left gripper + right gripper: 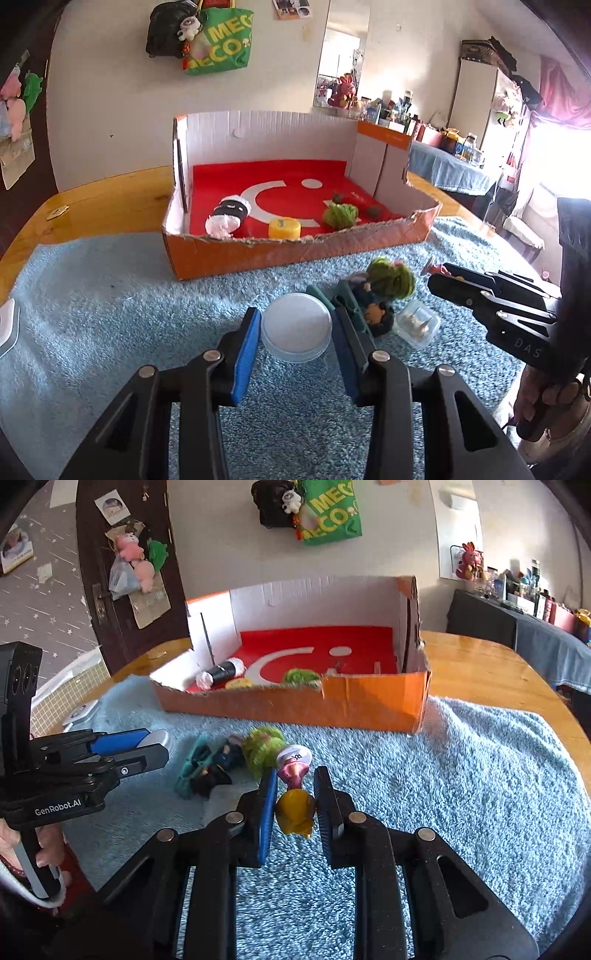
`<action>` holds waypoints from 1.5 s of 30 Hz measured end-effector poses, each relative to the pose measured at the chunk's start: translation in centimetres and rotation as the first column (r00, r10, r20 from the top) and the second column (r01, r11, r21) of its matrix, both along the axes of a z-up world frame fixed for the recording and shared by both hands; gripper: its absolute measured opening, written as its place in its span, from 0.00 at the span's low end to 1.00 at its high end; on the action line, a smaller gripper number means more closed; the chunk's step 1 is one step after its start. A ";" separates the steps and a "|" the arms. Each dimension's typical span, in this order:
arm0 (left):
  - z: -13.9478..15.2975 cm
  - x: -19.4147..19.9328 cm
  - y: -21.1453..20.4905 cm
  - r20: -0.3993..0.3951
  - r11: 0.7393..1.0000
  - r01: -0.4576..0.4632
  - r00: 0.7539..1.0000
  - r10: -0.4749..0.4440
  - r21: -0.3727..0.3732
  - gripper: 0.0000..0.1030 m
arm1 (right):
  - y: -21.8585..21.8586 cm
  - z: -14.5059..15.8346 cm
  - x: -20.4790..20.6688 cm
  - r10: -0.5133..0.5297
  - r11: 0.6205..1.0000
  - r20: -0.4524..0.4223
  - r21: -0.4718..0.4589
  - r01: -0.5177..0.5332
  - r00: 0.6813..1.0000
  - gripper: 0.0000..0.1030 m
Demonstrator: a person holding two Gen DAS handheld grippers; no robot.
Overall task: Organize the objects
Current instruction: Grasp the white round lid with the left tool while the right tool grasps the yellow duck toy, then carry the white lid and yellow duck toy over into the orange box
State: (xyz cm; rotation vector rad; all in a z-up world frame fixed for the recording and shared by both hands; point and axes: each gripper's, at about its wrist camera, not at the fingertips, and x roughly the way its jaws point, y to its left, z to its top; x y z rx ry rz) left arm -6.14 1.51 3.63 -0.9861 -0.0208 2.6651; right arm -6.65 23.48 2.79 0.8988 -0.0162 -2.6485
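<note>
My left gripper (296, 326) is shut on a clear round plastic case (295, 330), whose edges touch both blue pads, just above the blue towel (110, 314). In the right wrist view this gripper (157, 744) sits at the left with the case (157, 736) between its tips. My right gripper (295, 794) is shut on a small figurine (295, 808) with a yellow base, pink body and white hat. From the left wrist view it (437, 277) appears at the right edge. The orange cardboard box (295, 254) with a red floor stands beyond both grippers.
The box holds a black-and-white plush (227, 218), a yellow cap (284, 229) and a green pom-pom (340, 216). On the towel lie a green fuzzy ball (391, 277), teal clips (192, 768), dark little figures (376, 317) and a small clear box (417, 325). A wooden table (480, 664) lies underneath.
</note>
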 end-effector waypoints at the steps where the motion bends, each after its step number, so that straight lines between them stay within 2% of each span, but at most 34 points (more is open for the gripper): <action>1: 0.2 0.1 0.0 -0.002 1.000 0.000 1.000 0.000 0.005 0.40 | 0.0 0.3 0.1 0.000 1.000 -0.008 -0.003 0.000 1.000 0.19; 11: 1.1 0.4 -0.5 -0.008 1.000 -0.002 1.000 0.002 0.018 0.40 | -0.2 3.3 0.7 0.024 0.999 -0.061 -0.028 -0.025 0.998 0.19; 19: 2.7 1.2 -0.3 -0.055 1.000 0.011 0.998 -0.011 0.003 0.40 | -0.3 3.6 0.7 0.032 0.999 -0.063 -0.030 -0.034 0.997 0.19; 35: 3.4 1.3 -0.4 -0.067 1.000 0.014 0.998 -0.013 0.016 0.40 | -0.6 4.2 0.8 0.045 0.999 -0.073 -0.022 -0.046 0.996 0.19; 40: 4.1 0.8 -0.3 -0.069 1.000 0.017 0.998 -0.015 0.023 0.40 | -0.6 4.4 0.5 0.050 0.998 -0.064 -0.034 -0.053 0.997 0.19; 45: 5.3 -1.4 0.2 -0.064 0.999 0.044 0.997 -0.042 0.023 0.40 | -0.7 5.6 -1.0 0.060 0.998 -0.062 -0.032 -0.063 0.996 0.19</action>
